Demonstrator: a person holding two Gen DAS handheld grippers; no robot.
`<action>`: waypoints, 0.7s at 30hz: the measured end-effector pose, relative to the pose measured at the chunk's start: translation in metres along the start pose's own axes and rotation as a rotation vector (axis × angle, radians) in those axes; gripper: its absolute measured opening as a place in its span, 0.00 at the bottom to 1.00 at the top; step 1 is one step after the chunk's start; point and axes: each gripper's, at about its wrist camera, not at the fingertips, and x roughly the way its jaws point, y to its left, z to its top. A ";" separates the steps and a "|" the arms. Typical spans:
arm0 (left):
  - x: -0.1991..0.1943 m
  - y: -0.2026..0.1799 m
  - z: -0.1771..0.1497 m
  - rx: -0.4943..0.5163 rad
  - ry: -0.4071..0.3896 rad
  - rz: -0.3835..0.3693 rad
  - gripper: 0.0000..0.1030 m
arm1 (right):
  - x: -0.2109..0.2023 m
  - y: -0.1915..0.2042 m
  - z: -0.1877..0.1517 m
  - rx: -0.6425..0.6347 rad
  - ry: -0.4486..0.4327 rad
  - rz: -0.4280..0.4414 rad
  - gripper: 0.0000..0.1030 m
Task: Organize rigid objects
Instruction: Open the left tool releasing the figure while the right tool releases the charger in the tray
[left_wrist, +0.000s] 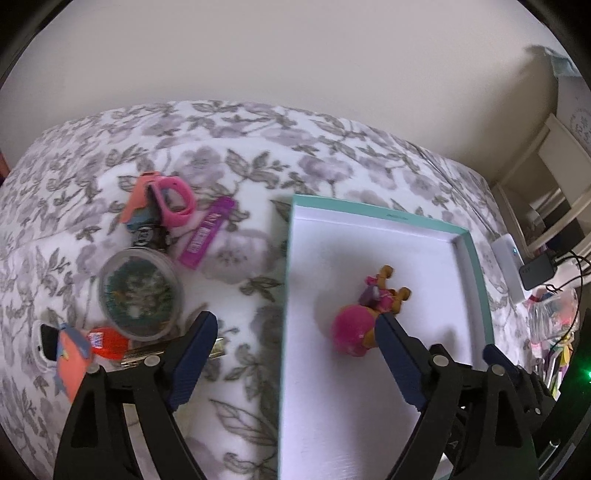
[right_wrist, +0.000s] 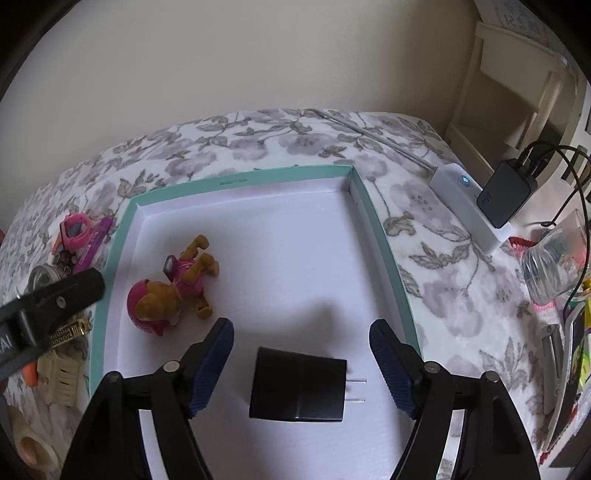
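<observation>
A teal-rimmed white box lid (left_wrist: 474, 266) (right_wrist: 384, 236) lies on the floral bedspread. A pink and brown dog toy (left_wrist: 364, 319) (right_wrist: 168, 291) lies inside it. A black plug adapter (right_wrist: 297, 384) lies inside too, between my right gripper's open fingers. My right gripper (right_wrist: 301, 363) is open and empty just above it. My left gripper (left_wrist: 295, 354) is open and empty over the lid's left rim. Left of the lid lie a pink watch (left_wrist: 173, 201) (right_wrist: 75, 230), a purple tag (left_wrist: 207, 230), a round clear container (left_wrist: 140, 293) and a red toy (left_wrist: 107, 343).
A white power strip (right_wrist: 471, 201) with a black charger (right_wrist: 504, 195) sits at the bed's right edge. A clear plastic bag (right_wrist: 550, 266) and cables lie further right. A white shelf (right_wrist: 509, 92) stands by the wall. More small items lie at the lower left (right_wrist: 62, 373).
</observation>
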 end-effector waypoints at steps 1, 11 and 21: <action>-0.001 0.002 0.000 -0.001 -0.004 0.007 0.85 | -0.001 0.001 -0.001 -0.005 -0.003 0.000 0.86; -0.032 0.034 -0.002 -0.083 -0.085 0.036 0.95 | -0.014 0.006 -0.006 0.010 -0.037 0.026 1.00; -0.077 0.073 -0.011 -0.188 -0.195 0.046 0.95 | -0.034 -0.002 -0.008 0.067 -0.079 0.048 1.00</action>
